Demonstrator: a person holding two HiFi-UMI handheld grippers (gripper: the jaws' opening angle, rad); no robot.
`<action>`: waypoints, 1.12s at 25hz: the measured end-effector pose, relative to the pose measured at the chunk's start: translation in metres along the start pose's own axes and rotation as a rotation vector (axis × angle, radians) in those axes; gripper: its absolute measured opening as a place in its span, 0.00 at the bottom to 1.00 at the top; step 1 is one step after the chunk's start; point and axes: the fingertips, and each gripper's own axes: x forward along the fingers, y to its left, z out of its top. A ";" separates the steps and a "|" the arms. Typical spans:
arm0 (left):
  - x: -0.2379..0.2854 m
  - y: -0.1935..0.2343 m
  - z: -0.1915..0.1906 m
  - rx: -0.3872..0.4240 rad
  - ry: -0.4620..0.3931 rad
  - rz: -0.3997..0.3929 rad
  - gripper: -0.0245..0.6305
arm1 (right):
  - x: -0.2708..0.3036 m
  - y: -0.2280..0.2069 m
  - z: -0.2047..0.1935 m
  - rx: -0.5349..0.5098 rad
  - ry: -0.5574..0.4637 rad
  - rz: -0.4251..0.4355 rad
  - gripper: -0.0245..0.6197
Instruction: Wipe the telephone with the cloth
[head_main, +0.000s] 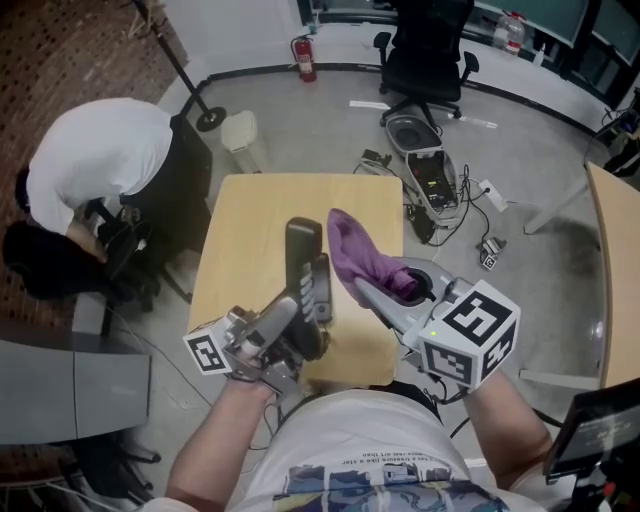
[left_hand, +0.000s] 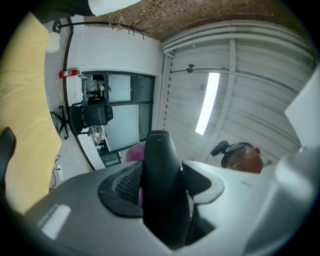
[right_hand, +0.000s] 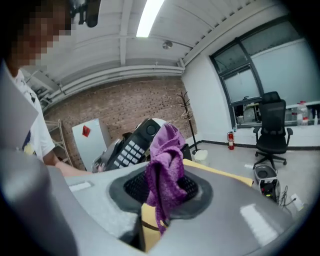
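My left gripper (head_main: 303, 318) is shut on a black telephone handset (head_main: 308, 270), lifted above the wooden table (head_main: 245, 235). In the left gripper view the dark handset (left_hand: 162, 190) stands gripped between the grey jaws. My right gripper (head_main: 372, 290) is shut on a purple cloth (head_main: 358, 254) that stands up just right of the handset, close beside it. In the right gripper view the cloth (right_hand: 167, 165) hangs from the jaws, and the handset's keypad (right_hand: 131, 146) shows right behind it.
A person in a white top (head_main: 95, 160) bends over at the table's left. A black office chair (head_main: 425, 55), a floor appliance with cables (head_main: 425, 165) and a red fire extinguisher (head_main: 305, 58) stand beyond the table. Another table edge (head_main: 612, 250) lies at right.
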 end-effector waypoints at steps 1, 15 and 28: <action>-0.001 -0.003 -0.001 -0.006 -0.002 -0.010 0.43 | 0.003 0.002 0.006 0.044 -0.033 0.004 0.17; -0.007 -0.033 0.008 -0.108 -0.040 -0.108 0.43 | 0.030 0.054 0.002 0.239 -0.086 0.106 0.17; -0.009 -0.025 0.025 -0.142 -0.087 -0.109 0.43 | 0.028 0.074 -0.022 0.324 -0.079 0.121 0.17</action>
